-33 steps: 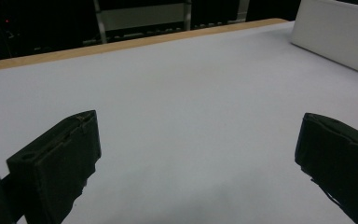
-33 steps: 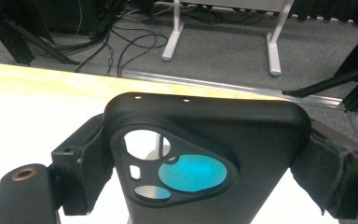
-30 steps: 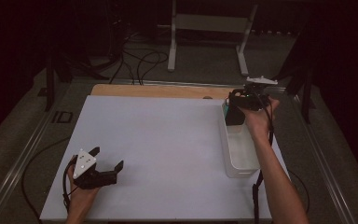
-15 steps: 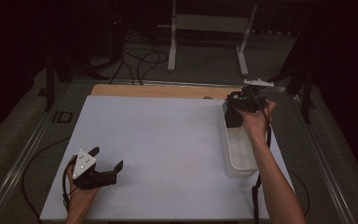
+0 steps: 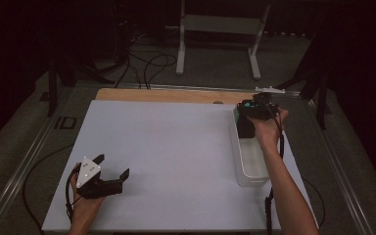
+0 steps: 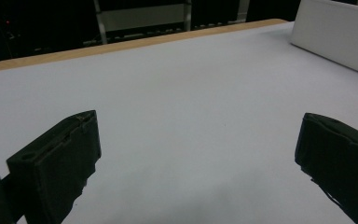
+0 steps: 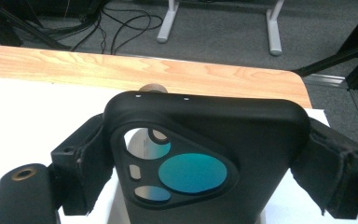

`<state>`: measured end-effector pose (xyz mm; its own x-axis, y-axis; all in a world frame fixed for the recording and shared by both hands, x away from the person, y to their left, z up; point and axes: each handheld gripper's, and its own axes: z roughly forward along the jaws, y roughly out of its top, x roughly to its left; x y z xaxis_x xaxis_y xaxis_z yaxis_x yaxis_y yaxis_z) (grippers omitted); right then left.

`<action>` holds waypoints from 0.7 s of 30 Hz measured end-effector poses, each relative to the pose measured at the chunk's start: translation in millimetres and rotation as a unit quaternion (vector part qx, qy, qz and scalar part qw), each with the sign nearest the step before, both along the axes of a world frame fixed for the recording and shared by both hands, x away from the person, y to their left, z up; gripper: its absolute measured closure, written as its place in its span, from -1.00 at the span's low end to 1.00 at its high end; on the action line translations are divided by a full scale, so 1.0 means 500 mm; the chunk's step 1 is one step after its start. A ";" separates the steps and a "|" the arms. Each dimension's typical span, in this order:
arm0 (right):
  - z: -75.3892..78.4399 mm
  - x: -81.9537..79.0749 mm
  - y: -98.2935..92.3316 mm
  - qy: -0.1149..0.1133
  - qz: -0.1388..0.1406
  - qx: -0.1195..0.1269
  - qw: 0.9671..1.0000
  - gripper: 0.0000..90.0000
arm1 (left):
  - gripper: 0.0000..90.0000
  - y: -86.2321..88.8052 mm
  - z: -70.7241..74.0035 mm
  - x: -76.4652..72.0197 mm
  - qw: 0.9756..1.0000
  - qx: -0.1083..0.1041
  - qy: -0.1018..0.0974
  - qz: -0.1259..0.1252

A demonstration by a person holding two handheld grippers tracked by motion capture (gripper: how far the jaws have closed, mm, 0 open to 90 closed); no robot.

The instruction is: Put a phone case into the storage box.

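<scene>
A black phone case (image 7: 205,154) with a large camera cutout, teal showing through it, is clamped upright between the jaws of my right gripper (image 7: 204,161). In the high view that right gripper (image 5: 248,117) holds the phone case (image 5: 245,128) over the far end of a clear plastic bin (image 5: 252,169) at the table's right side. My left gripper (image 5: 112,167) rests at the near left of the white table, open, with nothing between its fingers. The left gripper (image 6: 198,161) faces bare white tabletop, with the bin's wall (image 6: 335,32) at top right.
A wooden strip (image 5: 176,95) runs along the table's far edge. Beyond it are a white stand (image 5: 220,29) and cables (image 5: 147,63) on a dark floor. A metal rail (image 5: 24,161) borders the table's left side.
My right gripper with the phone case has shifted slightly toward the near side and down over the bin's far end. The left gripper has stayed where it was.
</scene>
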<state>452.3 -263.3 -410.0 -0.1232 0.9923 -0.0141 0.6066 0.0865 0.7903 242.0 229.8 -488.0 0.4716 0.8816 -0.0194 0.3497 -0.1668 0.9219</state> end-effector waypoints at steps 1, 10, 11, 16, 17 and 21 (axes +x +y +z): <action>-0.002 0.000 0.001 0.001 0.000 -0.001 1.000 -0.70 | -0.99 0.000 0.000 0.000 1.000 0.000 0.000 0.000; -0.021 0.004 0.007 0.013 0.004 -0.003 1.000 -0.70 | -0.99 0.000 0.000 0.000 1.000 0.000 0.001 0.000; -0.023 0.005 0.007 0.013 0.004 -0.005 1.000 -0.70 | -0.99 -0.001 -0.001 0.000 1.000 0.001 0.000 0.000; -0.026 0.006 0.008 0.012 0.004 -0.005 1.000 -0.71 | -0.99 -0.001 -0.001 0.001 1.000 0.002 0.002 -0.001; -0.026 0.007 0.009 0.013 0.005 -0.006 1.000 -0.71 | -0.99 -0.001 -0.001 0.001 1.000 0.003 0.002 -0.002; -0.026 0.009 0.007 0.014 0.006 -0.003 1.000 -0.71 | -0.99 -0.003 -0.001 0.000 1.000 0.004 0.002 -0.002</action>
<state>456.6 -259.6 -423.2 -0.1357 0.9906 -0.0171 0.6267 0.0992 0.7729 242.3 228.4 -488.5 0.4757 0.8795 -0.0151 0.3528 -0.1750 0.9192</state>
